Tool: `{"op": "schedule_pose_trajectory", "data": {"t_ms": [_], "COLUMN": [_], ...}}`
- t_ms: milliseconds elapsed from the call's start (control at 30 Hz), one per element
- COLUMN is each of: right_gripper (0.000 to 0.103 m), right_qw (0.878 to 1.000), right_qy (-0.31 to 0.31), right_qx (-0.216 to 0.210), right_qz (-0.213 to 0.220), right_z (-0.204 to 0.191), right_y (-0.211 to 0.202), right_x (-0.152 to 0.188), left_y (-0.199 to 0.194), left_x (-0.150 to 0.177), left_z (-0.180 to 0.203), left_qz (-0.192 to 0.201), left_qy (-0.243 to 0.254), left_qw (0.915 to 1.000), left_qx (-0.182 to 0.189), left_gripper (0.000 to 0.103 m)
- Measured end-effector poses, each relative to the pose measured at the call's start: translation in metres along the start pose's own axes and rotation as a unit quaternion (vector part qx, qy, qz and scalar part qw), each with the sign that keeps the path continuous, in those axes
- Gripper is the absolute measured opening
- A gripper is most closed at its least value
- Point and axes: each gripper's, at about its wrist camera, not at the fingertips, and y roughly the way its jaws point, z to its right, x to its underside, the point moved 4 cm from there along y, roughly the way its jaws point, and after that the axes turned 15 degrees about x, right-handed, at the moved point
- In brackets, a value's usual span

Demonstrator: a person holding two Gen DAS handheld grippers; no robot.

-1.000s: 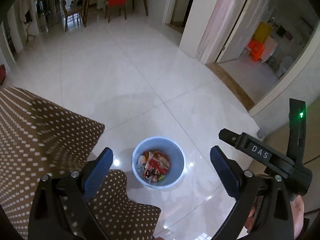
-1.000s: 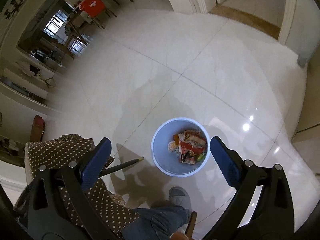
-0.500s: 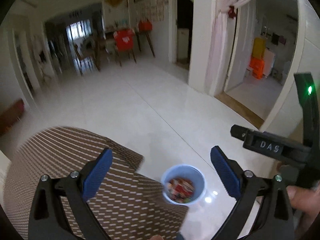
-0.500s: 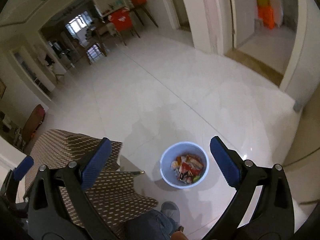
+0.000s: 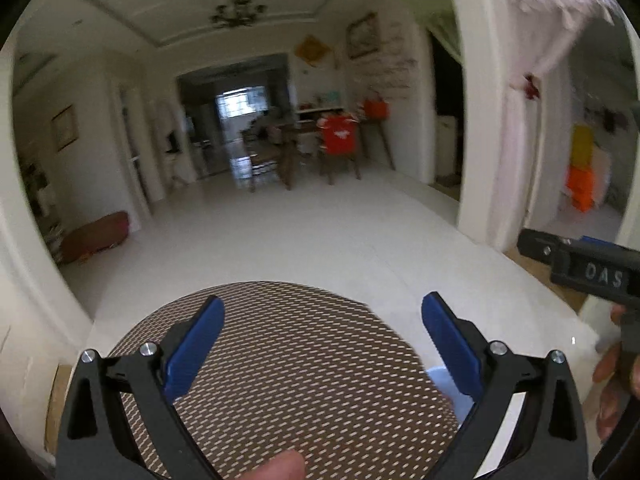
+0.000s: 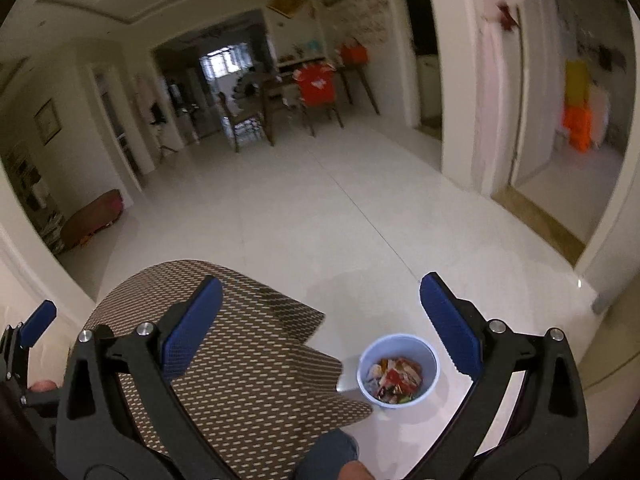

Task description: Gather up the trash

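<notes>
A pale blue bin (image 6: pixel 398 370) stands on the white floor, filled with several colourful wrappers (image 6: pixel 396 378). In the left wrist view only a sliver of the bin (image 5: pixel 446 386) shows past the table edge. My right gripper (image 6: pixel 320 322) is open and empty, raised above the table and bin. My left gripper (image 5: pixel 320 334) is also open and empty, over the brown dotted tablecloth (image 5: pixel 288 376). The right gripper's body (image 5: pixel 588 276) shows at the right edge of the left wrist view, and one left gripper fingertip (image 6: pixel 38 320) at the left edge of the right wrist view.
A round table with a brown dotted cloth (image 6: pixel 240 380) fills the foreground. A wide white tiled floor (image 6: pixel 320 208) stretches to a dining table and chairs (image 6: pixel 304 96). A pillar (image 5: pixel 480 120) and doorway (image 6: pixel 568 140) are at the right. The person's knee (image 6: pixel 332 452) is below.
Both cameras have tilted up from looking down at the bin to looking across the room. The bin has slid low in the views and is almost hidden behind the table in the left one.
</notes>
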Motion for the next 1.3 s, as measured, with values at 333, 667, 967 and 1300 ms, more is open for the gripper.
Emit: {"op": "schedule_pose_trajectory", "data": {"t_ms": [333,667,967,1300], "right_gripper": [0.097,0.097,0.097,0.097], "right_qw": [0.993,0.986,0.983,0.983], "right_qy": [-0.077,-0.099,-0.098,-0.092], "right_qx": [-0.055,-0.079,-0.077,-0.076], "right_qz": [0.066,0.11,0.135,0.14], "right_z": [-0.09,-0.124,-0.118,-0.114], "right_y": [-0.073,-0.118,-0.132,-0.141], "right_x": [0.016,0.024,0.026,0.03], "left_y": [-0.109,-0.183,-0.206,-0.212], "left_x": [-0.007,-0.013,-0.017,-0.011], "left_z": [-0.066,-0.086,-0.082,-0.068], "left_qz": [0.061,0.107,0.126,0.133], "left_qy": [-0.054,-0.075,-0.07,-0.072], "left_qw": [0.9934,0.9835,0.9806,0.9807], "left_qx": [-0.081,-0.124,-0.133,-0.124], "left_gripper": [0.098,0.098,0.098,0.098]}}
